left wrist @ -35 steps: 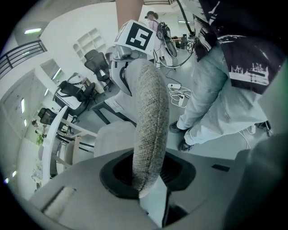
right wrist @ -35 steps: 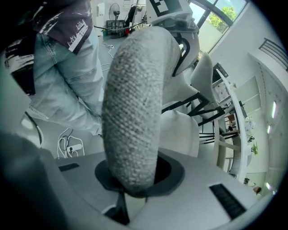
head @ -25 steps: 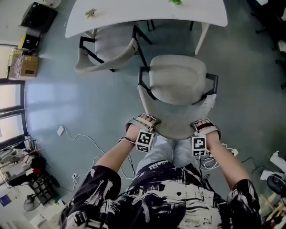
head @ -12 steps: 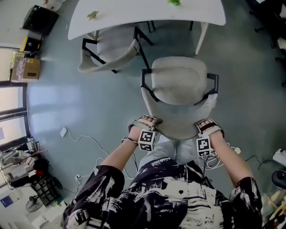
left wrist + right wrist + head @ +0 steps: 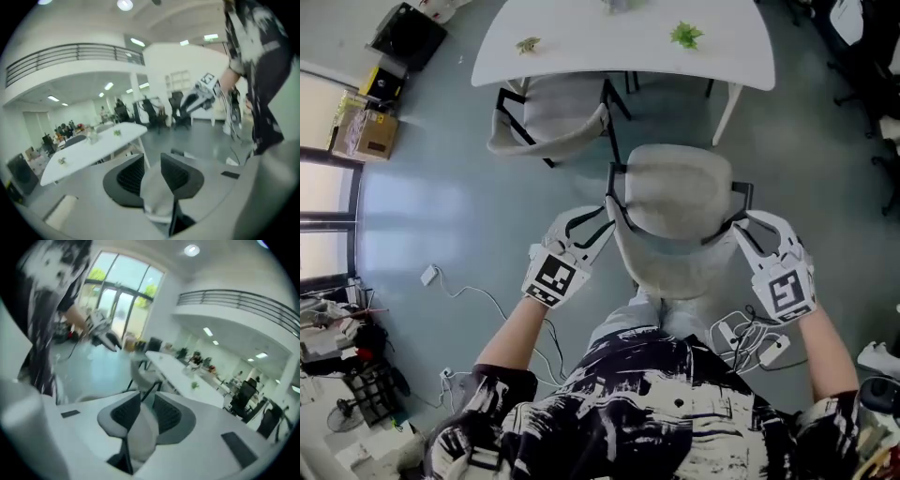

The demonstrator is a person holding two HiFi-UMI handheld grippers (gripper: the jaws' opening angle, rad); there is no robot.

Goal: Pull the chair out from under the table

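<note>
The person wears a short-sleeved shirt [image 5: 675, 408] in a black-and-white print. The left gripper [image 5: 598, 223] and right gripper [image 5: 742, 227] are white with black square markings.

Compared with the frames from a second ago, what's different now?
Both grippers appear to have let go of the chair: the left gripper and right gripper rose and spread to its sides. Their jaws, just closing slightly, stand apart, with the chair only showing through the gap. The chair, table and second chair look unmoved.
</note>
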